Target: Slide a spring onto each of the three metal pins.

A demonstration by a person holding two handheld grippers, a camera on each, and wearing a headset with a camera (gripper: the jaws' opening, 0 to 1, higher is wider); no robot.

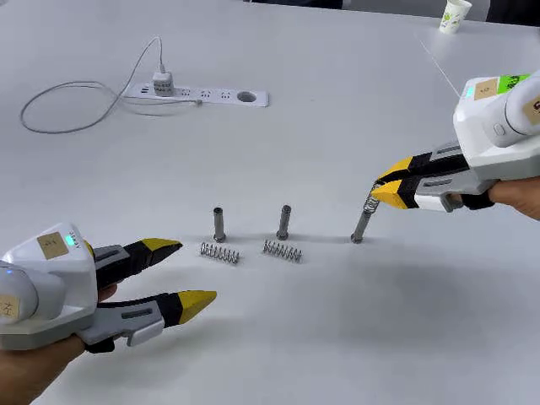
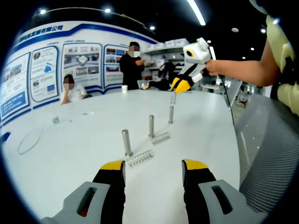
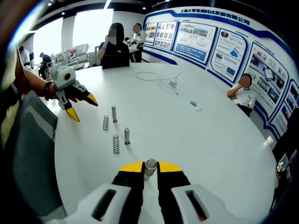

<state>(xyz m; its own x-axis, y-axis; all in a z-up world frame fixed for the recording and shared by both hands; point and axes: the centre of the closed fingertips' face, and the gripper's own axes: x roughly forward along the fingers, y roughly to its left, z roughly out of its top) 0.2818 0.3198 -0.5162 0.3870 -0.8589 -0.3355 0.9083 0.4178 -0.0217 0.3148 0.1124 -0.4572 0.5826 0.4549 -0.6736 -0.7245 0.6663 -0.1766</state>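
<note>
Three metal pins stand upright on the white table: left pin (image 1: 218, 224), middle pin (image 1: 283, 222), right pin (image 1: 363, 225). Two springs lie flat in front of them, one (image 1: 219, 251) by the left pin and one (image 1: 282, 250) by the middle pin. My right gripper (image 1: 381, 186) is shut on a third spring (image 1: 371, 202), held at the top of the right pin; the spring's open end (image 3: 150, 164) shows between the jaws. My left gripper (image 1: 187, 270) is open at the lower left, short of the left spring (image 2: 140, 157) and left pin (image 2: 126, 143).
A white power strip (image 1: 202, 95) with a plugged charger and looped cable (image 1: 67, 105) lies at the back left. A paper cup (image 1: 455, 15) stands at the far right back. People sit and stand beyond the table's far edge.
</note>
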